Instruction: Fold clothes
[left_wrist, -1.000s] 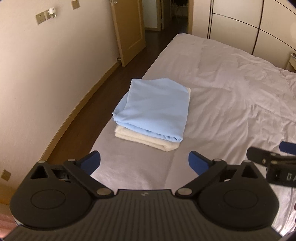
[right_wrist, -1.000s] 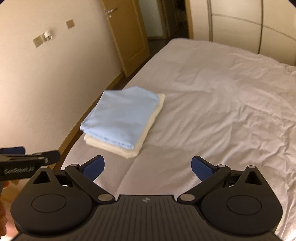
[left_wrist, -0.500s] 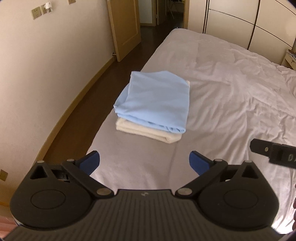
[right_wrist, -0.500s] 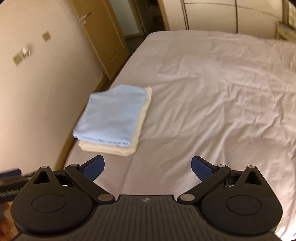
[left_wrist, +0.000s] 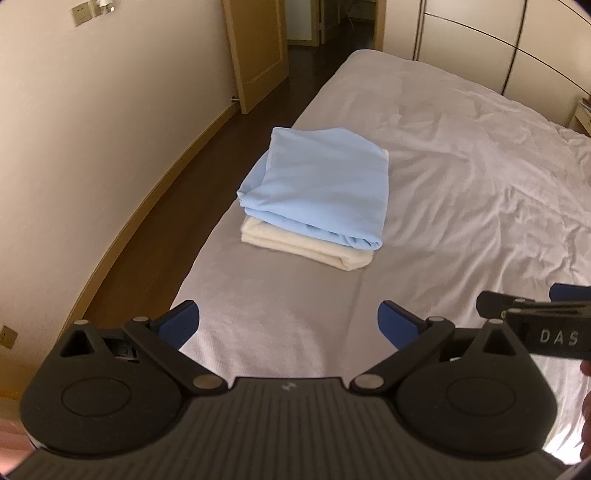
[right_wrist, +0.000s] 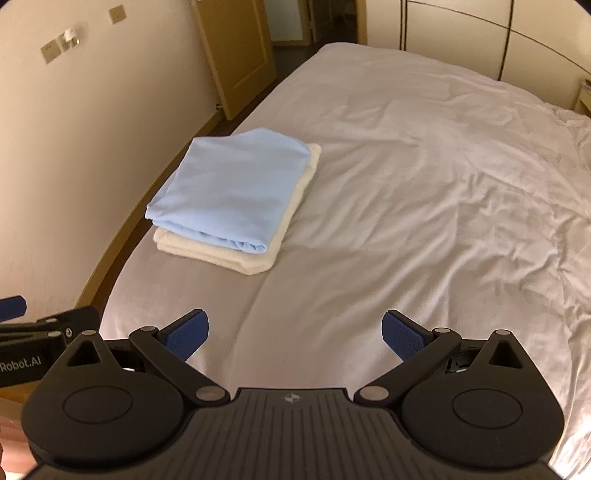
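Note:
A folded light blue garment (left_wrist: 321, 184) lies on top of a folded cream garment (left_wrist: 303, 247), stacked near the left edge of the bed (left_wrist: 461, 155). The stack also shows in the right wrist view, blue (right_wrist: 232, 188) over cream (right_wrist: 236, 258). My left gripper (left_wrist: 288, 325) is open and empty, held above the near part of the bed, short of the stack. My right gripper (right_wrist: 293, 334) is open and empty, to the right of the left one and also short of the stack. Each gripper shows at the edge of the other's view.
The white bed sheet (right_wrist: 424, 184) is wrinkled on the right side. A strip of dark wood floor (left_wrist: 159, 206) runs between the bed and the cream wall (left_wrist: 92, 129). A wooden door (left_wrist: 258, 48) stands open at the back. Wardrobe panels (right_wrist: 480, 40) line the far side.
Both grippers have drawn back a little from the stack and stayed open. The right wrist view swung right, then back toward the stack. The stack has not moved.

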